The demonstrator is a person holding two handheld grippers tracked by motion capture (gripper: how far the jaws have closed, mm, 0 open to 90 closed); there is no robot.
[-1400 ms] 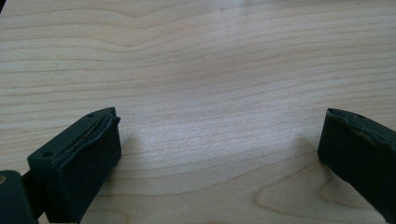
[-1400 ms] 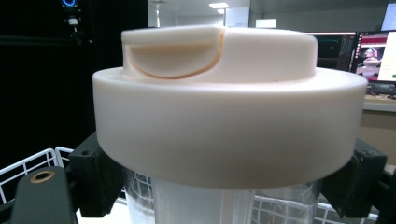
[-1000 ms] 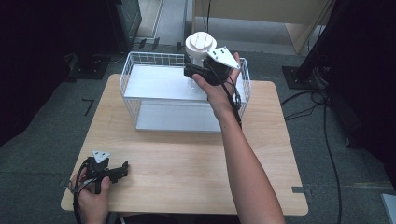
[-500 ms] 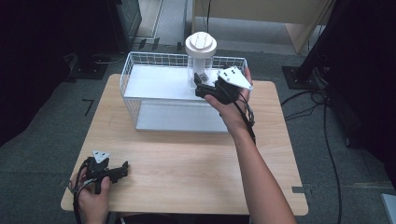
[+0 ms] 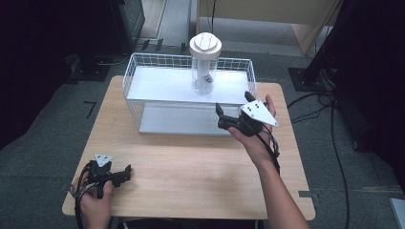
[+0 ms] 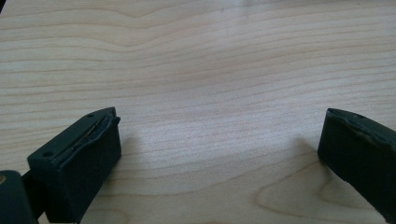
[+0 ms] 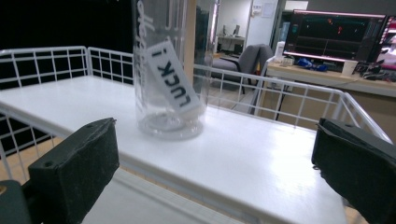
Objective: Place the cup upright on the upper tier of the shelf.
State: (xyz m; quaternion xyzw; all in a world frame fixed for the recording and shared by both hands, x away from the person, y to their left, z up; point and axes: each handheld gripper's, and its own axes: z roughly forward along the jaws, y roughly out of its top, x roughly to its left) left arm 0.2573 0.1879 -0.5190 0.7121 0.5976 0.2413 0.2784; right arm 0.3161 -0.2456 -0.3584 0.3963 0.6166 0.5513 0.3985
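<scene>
On the rack's [image 5: 143, 90] white upper shelf a clear bottle [image 5: 205, 71] stands upright, white lid on top, toward the middle of the shelf and nearer the far rail. Rack: white wire, two shelves, sits at the far half of the wooden table [image 5: 191, 167]. Right gripper [image 5: 224, 117] hangs just outside the rack's near right corner, jaws pointing toward the rack, spread wide, nothing between them. Bottle lies beyond this gripper and to its left, apart from it, not touching. Right gripper view: bottle [image 7: 170, 70] ahead on the shelf, closer to the left jaw's side than to the right; a tag reading "LUCK" leans inside it; bottle base rests flat on the shelf; wire rail [image 7: 280, 93] runs behind it. Left gripper [image 5: 125, 174] rests low at the table's near left corner, well apart from the rack and bottle, held in the left hand [image 5: 93, 202]. Left gripper view: jaws wide apart over bare wood grain, gripping nothing.
</scene>
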